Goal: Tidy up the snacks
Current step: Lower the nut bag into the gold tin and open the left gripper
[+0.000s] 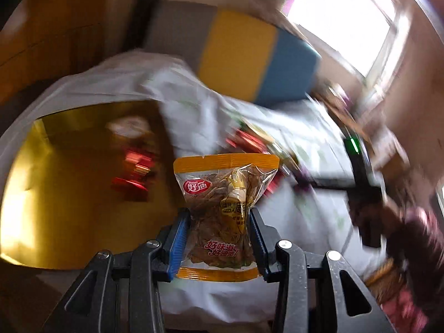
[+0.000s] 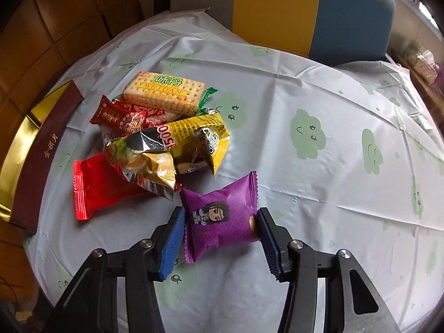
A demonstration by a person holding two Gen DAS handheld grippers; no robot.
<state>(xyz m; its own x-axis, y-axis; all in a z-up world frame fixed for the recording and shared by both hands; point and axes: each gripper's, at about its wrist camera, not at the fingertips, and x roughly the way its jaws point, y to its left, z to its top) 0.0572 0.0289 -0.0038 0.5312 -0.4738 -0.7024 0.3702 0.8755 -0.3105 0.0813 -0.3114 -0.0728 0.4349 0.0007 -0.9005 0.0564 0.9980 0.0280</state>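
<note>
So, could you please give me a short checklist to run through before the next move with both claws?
1. Left claw grips the orange-edged packet: ok, pads press both sides.
2. Gold box has room: ok, bare floor shows beside the red snacks.
3. Purple packet sits between the right claw pads: ok.
4. Right claw's grip is firm: cannot tell.
5. Purple packet lies apart from the snack pile: ok.
6. Tablecloth not caught: cannot tell.

A: The left wrist view smears badly; only the snack packet stays sharp, and the window blows out white.

B: The right wrist view is crisp, evenly daylit, with soft shadows and dark, bent fisheye edges.
</note>
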